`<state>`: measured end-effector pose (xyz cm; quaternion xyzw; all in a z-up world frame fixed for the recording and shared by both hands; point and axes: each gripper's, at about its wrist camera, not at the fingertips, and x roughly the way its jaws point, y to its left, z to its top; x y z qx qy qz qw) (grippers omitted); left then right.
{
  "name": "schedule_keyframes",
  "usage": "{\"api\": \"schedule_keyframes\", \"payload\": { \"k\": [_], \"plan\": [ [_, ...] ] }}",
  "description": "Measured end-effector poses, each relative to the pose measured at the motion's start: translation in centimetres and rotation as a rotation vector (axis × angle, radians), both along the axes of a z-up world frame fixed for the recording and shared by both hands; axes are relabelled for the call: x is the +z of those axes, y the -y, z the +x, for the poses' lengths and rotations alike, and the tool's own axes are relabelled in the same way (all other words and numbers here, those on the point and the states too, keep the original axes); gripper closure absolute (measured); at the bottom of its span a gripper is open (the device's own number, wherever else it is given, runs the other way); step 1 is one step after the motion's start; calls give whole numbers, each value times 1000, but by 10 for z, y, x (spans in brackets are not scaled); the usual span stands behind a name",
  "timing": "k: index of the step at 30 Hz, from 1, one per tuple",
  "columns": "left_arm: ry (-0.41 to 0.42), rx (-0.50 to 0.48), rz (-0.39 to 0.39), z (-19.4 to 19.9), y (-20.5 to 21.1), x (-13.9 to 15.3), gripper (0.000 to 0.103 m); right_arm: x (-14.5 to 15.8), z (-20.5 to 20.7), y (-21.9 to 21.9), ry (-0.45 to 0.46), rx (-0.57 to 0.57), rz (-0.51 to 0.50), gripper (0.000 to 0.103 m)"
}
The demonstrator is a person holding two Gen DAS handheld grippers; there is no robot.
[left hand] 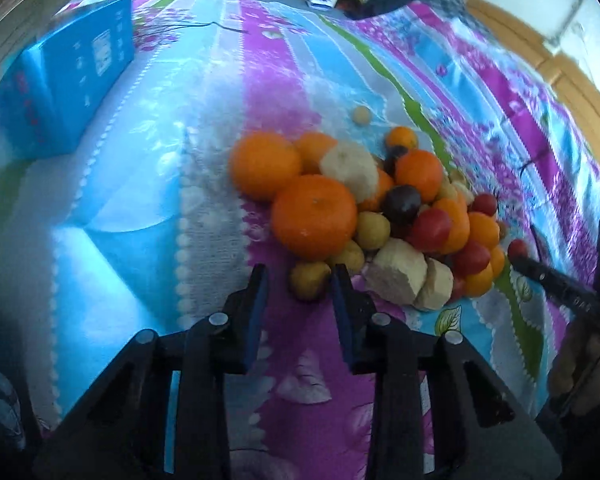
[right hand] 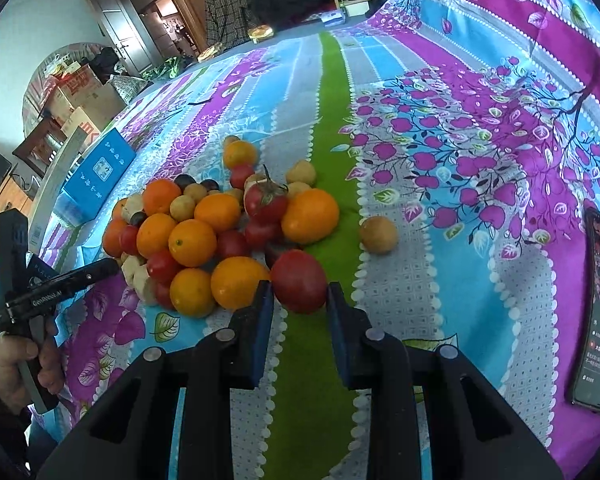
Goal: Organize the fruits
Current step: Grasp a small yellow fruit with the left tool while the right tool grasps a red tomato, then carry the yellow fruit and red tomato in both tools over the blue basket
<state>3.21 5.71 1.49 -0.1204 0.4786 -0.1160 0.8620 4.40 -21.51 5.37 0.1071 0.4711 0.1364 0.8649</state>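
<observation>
A heap of fruit lies on a flowered cloth: oranges, red tomatoes, dark plums, small yellow fruits and pale cut chunks. My left gripper is open, its jaws on either side of a small yellow-brown fruit at the heap's near edge. My right gripper is open, its jaws on either side of a red tomato at the heap's near edge. The heap also shows in the right wrist view. The left gripper appears there at the left.
A blue box stands on the cloth left of the heap and shows in the right wrist view. One round brownish fruit lies apart, right of the heap. A phone lies at the far right. Cartons and furniture stand beyond the cloth.
</observation>
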Motion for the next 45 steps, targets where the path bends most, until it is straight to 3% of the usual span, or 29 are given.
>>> {"api": "schedule_keyframes", "payload": {
  "k": [3,6,12,20,24,32,45],
  "plan": [
    [-12,-20,5,-1,1,-1,68,-3,0,1,-5,-6,4,72],
    [-23,-81,70,-2,16,-2,69,-4,0,0,-9,-5,9,72],
    [-16,-63,82,7,21,-5,68,-4,2,-2,2,-1,4,72],
    [14,-35,133,-2,27,3,79,8,-1,-7,30,-7,-37,72],
    [67,-7,172,-15,27,29,79,28,-7,-10,67,-16,-50,72],
    [198,130,277,-48,2,114,79,85,-26,-35,142,-31,-91,72],
    [258,255,296,-92,-47,175,79,164,-45,-112,212,28,-85,72]
  ]
}}
